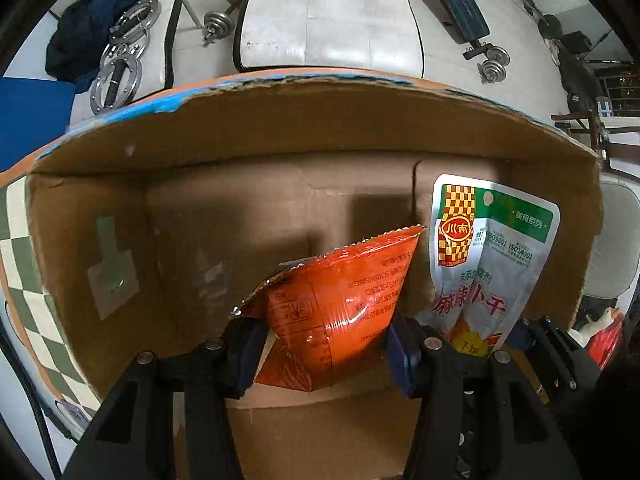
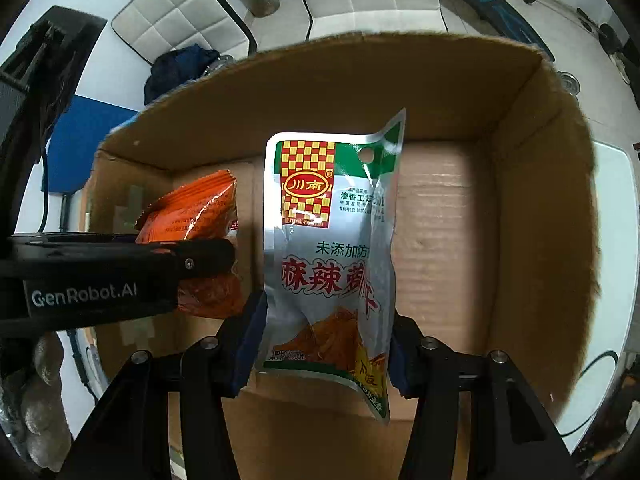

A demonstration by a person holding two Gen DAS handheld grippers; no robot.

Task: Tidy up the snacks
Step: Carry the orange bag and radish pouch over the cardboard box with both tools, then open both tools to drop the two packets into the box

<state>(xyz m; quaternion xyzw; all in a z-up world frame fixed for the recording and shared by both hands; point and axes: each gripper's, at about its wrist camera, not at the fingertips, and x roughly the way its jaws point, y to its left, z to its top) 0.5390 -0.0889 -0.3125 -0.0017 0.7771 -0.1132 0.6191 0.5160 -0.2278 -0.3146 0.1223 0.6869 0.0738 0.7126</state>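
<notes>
Black gripper fingers fill the lower edge of each wrist view; between the blue pads of the left gripper [image 1: 324, 354] sits an orange snack packet [image 1: 340, 304], pinched at both sides and puffed out between them, its crimped top edge pointing toward one o'clock and its printing upside down; the right gripper [image 2: 320, 344] likewise pinches a silver and green snack pouch [image 2: 328, 264] by its lower half, the pouch standing up toward twelve o'clock with a red and yellow chequered badge and a hang hole near its top.

Both packets hang over the open mouth of a brown cardboard box [image 1: 120, 184], whose bare floor shows behind them; from the left wrist the silver pouch [image 1: 488, 256] appears at three o'clock of the orange packet, just beside it and slightly further in; from the right wrist the orange packet [image 2: 192, 216] appears at nine o'clock of the pouch, with the left gripper's black body, lettered in white, crossing in front of it; a gloved hand [image 2: 36, 412] shows at seven o'clock in that view.

Beyond the box's far wall, at twelve o'clock, lie white padded cushions [image 1: 328, 16] on a white floor, small dumbbells [image 1: 218, 20] at eleven, a dark blue cloth [image 1: 88, 28] and shiny metal rings [image 1: 120, 76] at ten; a blue panel [image 1: 32, 120] stands at nine o'clock.
</notes>
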